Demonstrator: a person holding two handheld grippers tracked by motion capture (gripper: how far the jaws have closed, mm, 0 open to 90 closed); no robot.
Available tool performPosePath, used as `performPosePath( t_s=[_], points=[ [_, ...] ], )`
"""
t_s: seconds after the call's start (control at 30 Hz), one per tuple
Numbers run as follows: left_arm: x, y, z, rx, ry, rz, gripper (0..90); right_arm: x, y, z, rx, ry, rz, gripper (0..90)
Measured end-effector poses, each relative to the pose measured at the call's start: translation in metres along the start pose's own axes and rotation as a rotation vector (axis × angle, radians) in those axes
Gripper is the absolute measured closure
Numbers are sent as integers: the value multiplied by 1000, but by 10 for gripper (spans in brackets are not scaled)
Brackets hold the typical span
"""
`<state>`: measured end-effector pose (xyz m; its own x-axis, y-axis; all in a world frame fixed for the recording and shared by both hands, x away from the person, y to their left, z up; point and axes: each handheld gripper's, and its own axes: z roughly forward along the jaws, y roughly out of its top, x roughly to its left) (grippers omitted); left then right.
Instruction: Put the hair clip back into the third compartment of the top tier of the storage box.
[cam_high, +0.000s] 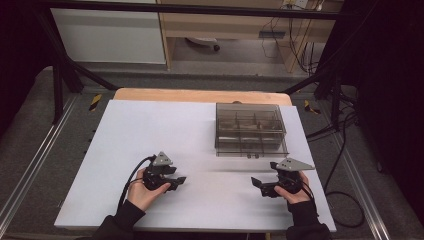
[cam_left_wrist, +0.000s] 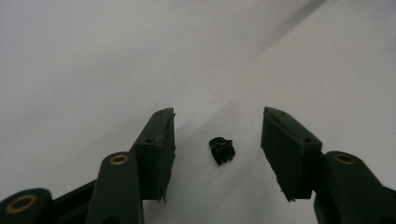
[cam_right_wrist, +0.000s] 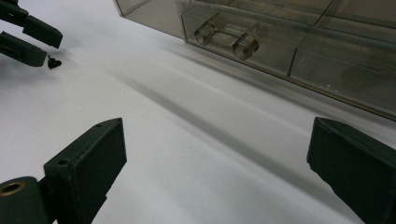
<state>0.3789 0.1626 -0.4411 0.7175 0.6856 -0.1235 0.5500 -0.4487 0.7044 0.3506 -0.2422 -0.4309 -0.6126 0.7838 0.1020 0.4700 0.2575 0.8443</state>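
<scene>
A tiny black part lies on the white table sheet, between the jaws of my left gripper. The jaws stand on either side of it with a gap on both sides and do not touch it. In the high view the left gripper rests low at the front left, pointing right. My right gripper sits at the front right, pointing left, and its jaws are wide apart with nothing between them. The right gripper view also shows the left gripper and the black part at the far left.
A smoky clear plastic organiser box with several compartments stands at the back right of the sheet. Its drawer handle faces the grippers. A wooden tabletop edge shows behind the sheet. Cables trail off the table's right side.
</scene>
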Motion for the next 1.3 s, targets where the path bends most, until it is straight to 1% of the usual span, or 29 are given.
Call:
performPosePath(
  t_s=[0.1, 0.2, 0.4, 0.57, 0.87, 1.0, 1.3],
  points=[
    [0, 0, -1, 1, -11, -11, 510, 0, 0, 0, -2, 1, -2, 52],
    [-1, 0, 0, 2, -7, -11, 541, 0, 0, 1, 0, 0, -1, 52],
    [-4, -1, 1, 22, 6, -1, 604, 0, 0, 1, 2, 2, -2, 52],
    [-4, -1, 2, 22, 10, -5, 643, 0, 0, 1, 1, 1, -1, 52],
    [-6, -1, 4, 47, 29, -1, 686, 0, 0, 1, 4, 2, -3, 52],
    [-7, -1, 5, 48, 39, 2, 711, 0, 0, 1, 3, 3, -2, 52],
    [-7, -1, 4, 51, 42, -7, 747, 1, 0, 1, 4, 3, -4, 52]
  ],
)
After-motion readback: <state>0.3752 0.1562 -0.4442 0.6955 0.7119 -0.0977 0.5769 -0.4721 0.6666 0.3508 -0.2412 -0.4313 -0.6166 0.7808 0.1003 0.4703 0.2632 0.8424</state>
